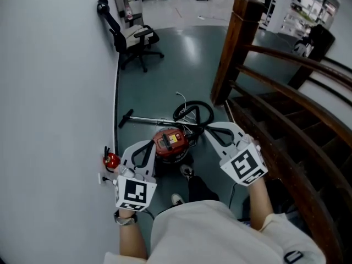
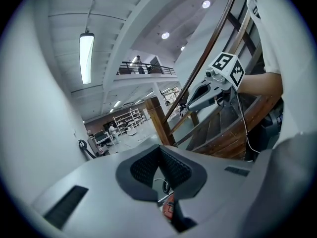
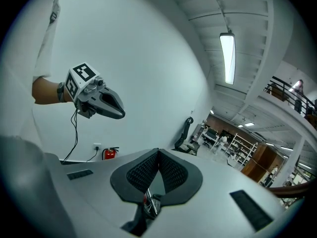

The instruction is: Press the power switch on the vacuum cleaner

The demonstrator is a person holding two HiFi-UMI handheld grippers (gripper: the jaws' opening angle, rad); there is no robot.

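red vacuum cleaner (image 1: 169,142), on floor (image 1: 170,65) below, between left tongs (image 1: 149,144), right tongs (image 1: 209,128)

Dark green floor (image 1: 165,54), red vacuum cleaner (image 1: 169,143), black hose (image 1: 211,113), office chair (image 1: 135,40), fire extinguisher (image 1: 111,160)

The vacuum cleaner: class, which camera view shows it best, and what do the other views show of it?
The head view: the red vacuum cleaner shows plainly on the floor with its hose and tube. The left gripper view shows only a red sliver low down; the right gripper view barely a glimpse.
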